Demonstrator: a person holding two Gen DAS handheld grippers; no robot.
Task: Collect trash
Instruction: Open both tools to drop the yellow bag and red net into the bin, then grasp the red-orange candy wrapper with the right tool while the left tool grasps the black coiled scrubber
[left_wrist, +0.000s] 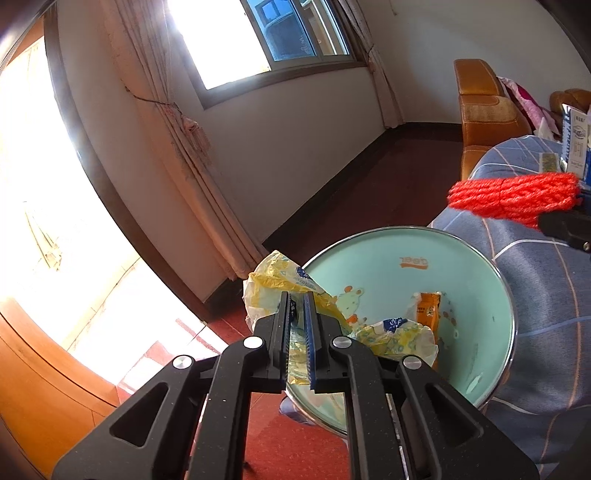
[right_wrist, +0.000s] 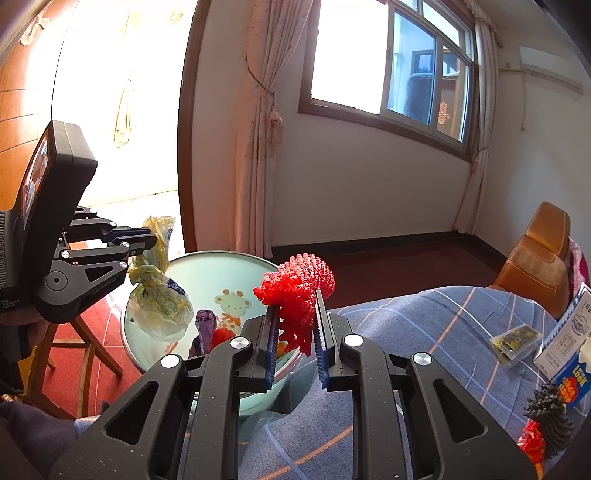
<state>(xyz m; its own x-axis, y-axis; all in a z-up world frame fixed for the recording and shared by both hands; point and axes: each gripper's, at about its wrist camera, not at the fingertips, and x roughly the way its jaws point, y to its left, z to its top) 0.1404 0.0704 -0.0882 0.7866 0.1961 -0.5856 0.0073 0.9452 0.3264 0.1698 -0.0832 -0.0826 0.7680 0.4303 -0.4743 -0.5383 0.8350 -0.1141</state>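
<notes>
Both wrist views near shared basin (left_wrist: 406, 251)

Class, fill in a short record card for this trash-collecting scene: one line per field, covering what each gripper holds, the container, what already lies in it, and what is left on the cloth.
left gripper: shut on yellow and white plastic bag, over the basin's edge
right gripper: shut on red foam net, beside the basin
container: pale green basin with cartoon print
already in basin: orange packet, purple wrapper
left on checked cloth: clear packet, blue and white carton, black foam net
</notes>
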